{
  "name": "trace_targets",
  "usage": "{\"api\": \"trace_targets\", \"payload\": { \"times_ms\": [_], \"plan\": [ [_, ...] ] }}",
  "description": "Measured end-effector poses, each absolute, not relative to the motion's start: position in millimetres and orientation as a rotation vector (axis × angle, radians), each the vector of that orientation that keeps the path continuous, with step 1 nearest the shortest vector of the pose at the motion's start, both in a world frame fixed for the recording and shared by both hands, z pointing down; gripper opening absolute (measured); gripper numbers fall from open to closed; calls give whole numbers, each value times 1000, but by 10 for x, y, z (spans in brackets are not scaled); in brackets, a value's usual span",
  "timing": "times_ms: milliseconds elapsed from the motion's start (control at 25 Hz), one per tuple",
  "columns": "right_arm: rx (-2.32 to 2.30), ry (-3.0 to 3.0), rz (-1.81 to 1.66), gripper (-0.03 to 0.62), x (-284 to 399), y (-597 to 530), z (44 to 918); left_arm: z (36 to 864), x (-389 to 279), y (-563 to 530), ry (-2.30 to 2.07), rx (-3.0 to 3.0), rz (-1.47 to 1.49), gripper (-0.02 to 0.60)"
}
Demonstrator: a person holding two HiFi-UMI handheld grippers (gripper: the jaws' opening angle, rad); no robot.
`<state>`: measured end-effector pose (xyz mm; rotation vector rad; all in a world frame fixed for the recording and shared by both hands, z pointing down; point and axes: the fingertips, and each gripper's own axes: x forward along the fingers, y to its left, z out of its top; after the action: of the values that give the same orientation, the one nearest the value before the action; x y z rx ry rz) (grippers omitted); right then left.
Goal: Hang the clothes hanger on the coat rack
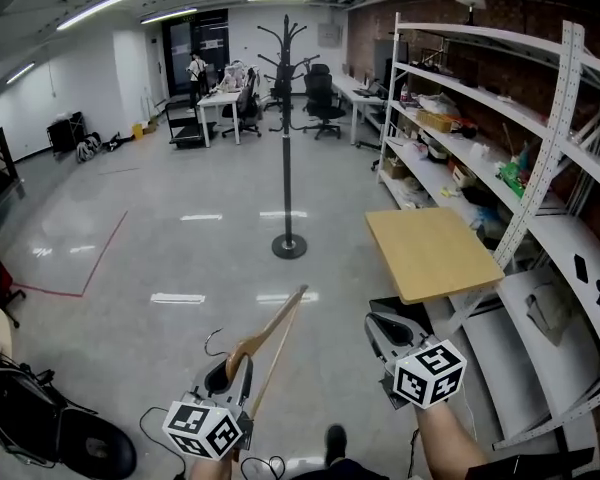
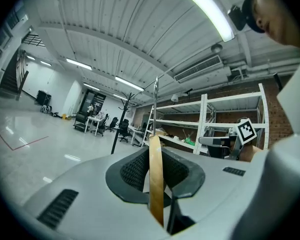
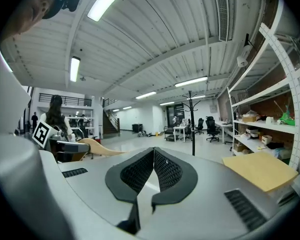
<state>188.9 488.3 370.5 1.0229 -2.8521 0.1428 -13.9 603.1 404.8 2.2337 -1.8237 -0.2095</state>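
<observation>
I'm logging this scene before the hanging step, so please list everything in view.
clothes hanger: one, light wood, clamped in the left gripper, pointing ahead
coat rack: one, black, standing mid-room on the grey floor, apart from the hanger
tabletop: one, light wood, beside the shelving at right
shelving: one long run, white, along the right side, cluttered
office chairs: several, black, at the far end
desks: at least two, white, at the far end
left gripper: one, grey, jaws shut on the hanger
right gripper: one, grey, jaws together, empty
</observation>
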Motion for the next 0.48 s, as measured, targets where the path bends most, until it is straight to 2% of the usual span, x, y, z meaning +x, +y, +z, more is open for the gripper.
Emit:
{"api": "trace_targets", "payload": {
  "times_ms": [480],
  "plan": [
    [904, -2965, 137, 6, 1777, 3351, 3547, 3734, -29, 4626, -1880, 2264, -227, 54]
  ]
}}
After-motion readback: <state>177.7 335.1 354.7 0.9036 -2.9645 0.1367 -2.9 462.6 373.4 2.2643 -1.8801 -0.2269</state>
